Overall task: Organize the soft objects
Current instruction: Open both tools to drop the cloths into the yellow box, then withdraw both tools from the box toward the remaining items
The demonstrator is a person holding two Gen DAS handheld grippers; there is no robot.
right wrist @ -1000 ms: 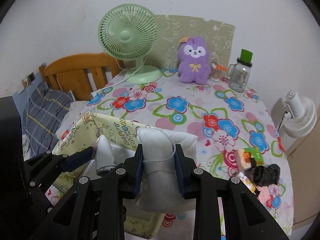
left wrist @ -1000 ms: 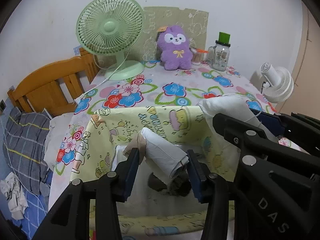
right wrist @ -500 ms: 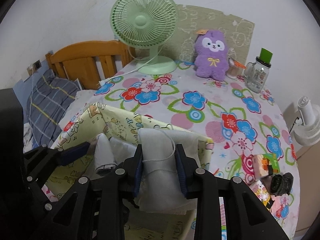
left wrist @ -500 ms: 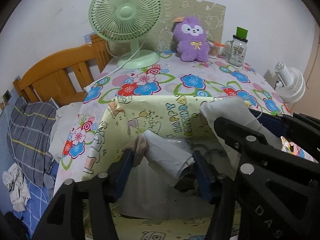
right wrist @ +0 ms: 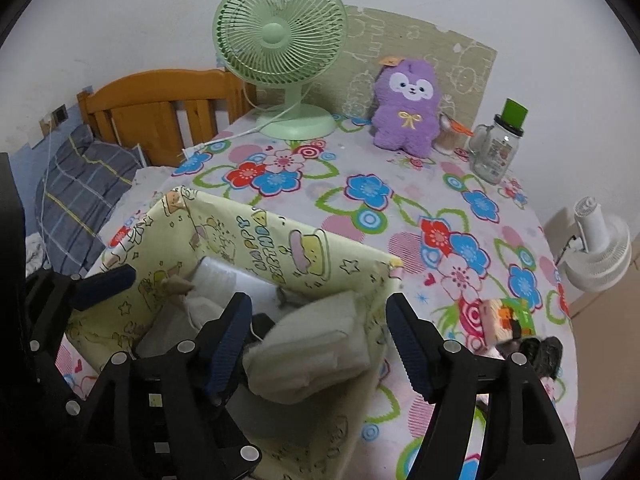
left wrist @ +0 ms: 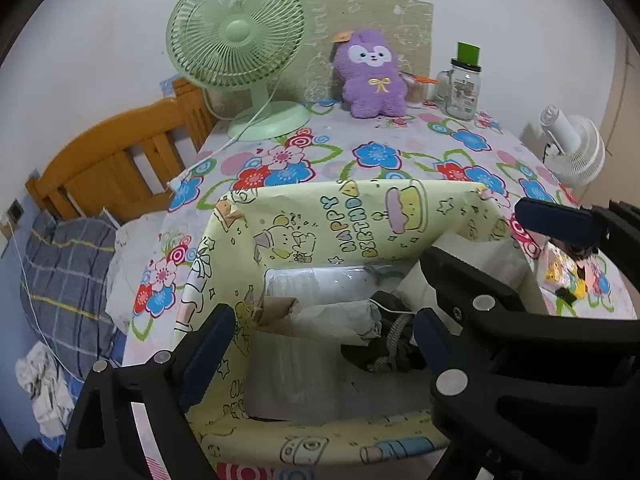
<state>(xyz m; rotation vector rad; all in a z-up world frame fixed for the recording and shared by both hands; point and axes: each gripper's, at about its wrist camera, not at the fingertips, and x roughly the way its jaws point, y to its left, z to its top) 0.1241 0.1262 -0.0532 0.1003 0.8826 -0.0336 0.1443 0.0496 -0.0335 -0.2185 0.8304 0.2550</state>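
- Hovering over the paper-lined box (left wrist: 352,216), the left gripper (left wrist: 320,332) and right gripper (right wrist: 320,340) have both jaws spread, pinching nothing.
- Inside the box: a rolled white sock (left wrist: 340,316), a pale folded bundle (right wrist: 316,344).
- Beyond the box: a fuzzy purple plush (left wrist: 370,74).

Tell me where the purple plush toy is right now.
The purple plush toy sits upright at the table's far edge against the wall, between the green fan on its left and the glass jar on its right.
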